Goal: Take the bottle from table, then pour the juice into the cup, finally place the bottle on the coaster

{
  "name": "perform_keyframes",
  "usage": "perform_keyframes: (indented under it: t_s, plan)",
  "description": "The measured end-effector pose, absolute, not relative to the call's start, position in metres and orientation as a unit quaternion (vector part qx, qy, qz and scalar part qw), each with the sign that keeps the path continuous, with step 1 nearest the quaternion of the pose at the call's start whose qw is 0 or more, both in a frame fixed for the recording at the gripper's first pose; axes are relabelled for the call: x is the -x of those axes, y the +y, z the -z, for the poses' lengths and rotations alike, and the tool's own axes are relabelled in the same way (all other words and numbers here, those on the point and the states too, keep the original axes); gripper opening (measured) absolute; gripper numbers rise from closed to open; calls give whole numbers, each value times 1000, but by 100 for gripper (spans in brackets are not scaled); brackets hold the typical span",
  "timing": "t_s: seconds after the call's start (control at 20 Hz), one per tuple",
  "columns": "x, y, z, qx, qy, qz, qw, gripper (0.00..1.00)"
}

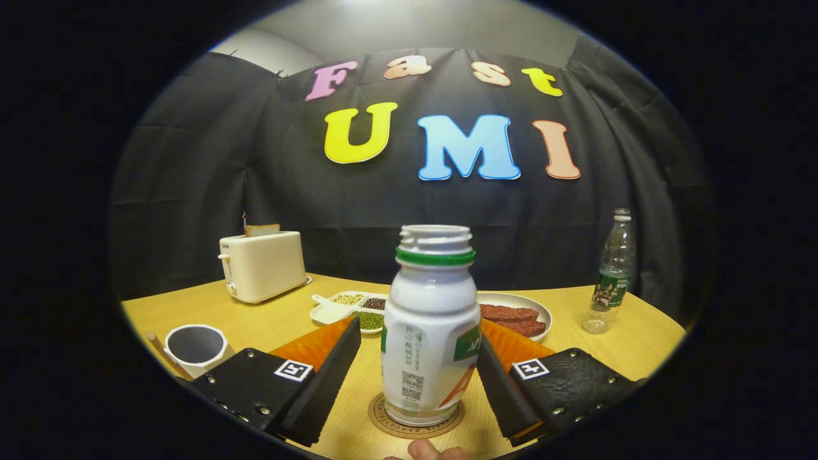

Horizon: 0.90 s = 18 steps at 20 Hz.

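Note:
The white juice bottle, uncapped, with a green neck ring, stands upright on the round brown coaster on the wooden table. It sits between the two black fingers of my gripper. A gap shows between the left finger and the bottle; the right finger lies close beside it. The gripper is open. The white cup with a dark inside stands to the left, beyond the left finger.
A cream toaster holding a slice of bread stands at the back left. A divided dish of beans and a plate of red meat strips lie behind the bottle. A clear water bottle is far right. A person's fingertip shows below the coaster.

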<state>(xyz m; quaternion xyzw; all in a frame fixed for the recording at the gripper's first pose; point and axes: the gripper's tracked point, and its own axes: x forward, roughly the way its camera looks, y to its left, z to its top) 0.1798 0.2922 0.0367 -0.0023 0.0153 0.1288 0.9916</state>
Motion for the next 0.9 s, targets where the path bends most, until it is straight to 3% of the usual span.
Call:
perform_keyframes:
  t_s: [0.9]
  plan:
    - [-84,270,-231,27,-62,-78,995,98]
